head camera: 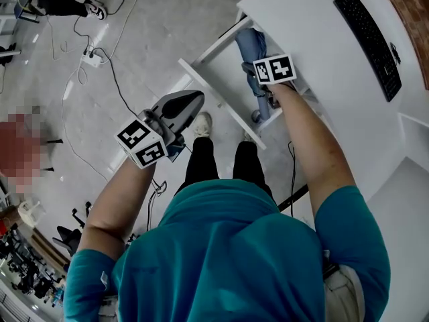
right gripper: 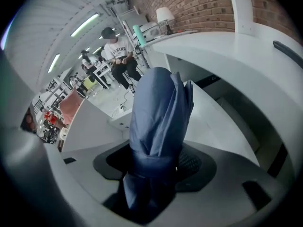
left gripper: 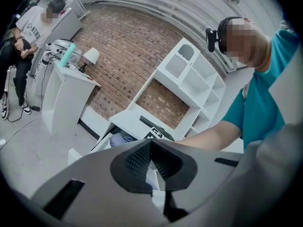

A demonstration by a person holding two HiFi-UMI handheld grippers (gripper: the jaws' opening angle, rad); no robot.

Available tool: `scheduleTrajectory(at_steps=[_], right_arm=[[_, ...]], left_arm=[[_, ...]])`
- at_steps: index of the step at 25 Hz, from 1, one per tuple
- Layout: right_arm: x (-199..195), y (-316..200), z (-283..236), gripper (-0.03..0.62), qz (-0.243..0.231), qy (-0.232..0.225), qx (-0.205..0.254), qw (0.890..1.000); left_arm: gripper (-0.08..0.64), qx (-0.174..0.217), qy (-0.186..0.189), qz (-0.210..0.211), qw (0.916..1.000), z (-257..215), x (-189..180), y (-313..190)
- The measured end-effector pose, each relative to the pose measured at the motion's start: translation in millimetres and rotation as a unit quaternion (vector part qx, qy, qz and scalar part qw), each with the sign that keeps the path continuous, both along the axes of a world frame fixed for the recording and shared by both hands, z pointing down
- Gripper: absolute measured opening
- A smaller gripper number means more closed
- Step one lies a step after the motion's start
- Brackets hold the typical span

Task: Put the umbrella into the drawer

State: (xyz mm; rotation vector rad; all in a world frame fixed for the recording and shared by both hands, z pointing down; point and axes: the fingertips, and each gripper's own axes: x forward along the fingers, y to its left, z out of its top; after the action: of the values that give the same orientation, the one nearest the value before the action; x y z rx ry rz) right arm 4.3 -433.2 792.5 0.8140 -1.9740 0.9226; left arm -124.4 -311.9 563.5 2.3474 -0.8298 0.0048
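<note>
Now our right gripper [right gripper: 156, 169] has its fingers clamped on the folded blue umbrella [right gripper: 158, 108], above the open drawer [head camera: 221, 102] (left gripper [left gripper: 151, 162] pinched together, empty); we should lower it flat inside before releasing.

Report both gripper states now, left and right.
Left gripper: closed, nothing between the fingers.
Right gripper: closed on the blue umbrella.
</note>
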Motion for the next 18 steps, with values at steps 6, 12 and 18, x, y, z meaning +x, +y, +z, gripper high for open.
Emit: scheduleTrajectory(at_steps=[6,12,18], right_arm=[[16,-2,25,0.276,0.047,0.022,-0.020,0.998],[24,-1,43,0.276,0.063,0.050,-0.033,0.996],[28,-3,60,0.276,0.070,0.065,-0.043,0.995]], left_arm=[[0.005,0.003,0.004,0.001,1.0000,2,2,-5],[0.005,0.001,0.008,-0.001,1.0000,7,0,-5],[0.005,-0.005,0.013,-0.002,0.9999,10,1,-12]])
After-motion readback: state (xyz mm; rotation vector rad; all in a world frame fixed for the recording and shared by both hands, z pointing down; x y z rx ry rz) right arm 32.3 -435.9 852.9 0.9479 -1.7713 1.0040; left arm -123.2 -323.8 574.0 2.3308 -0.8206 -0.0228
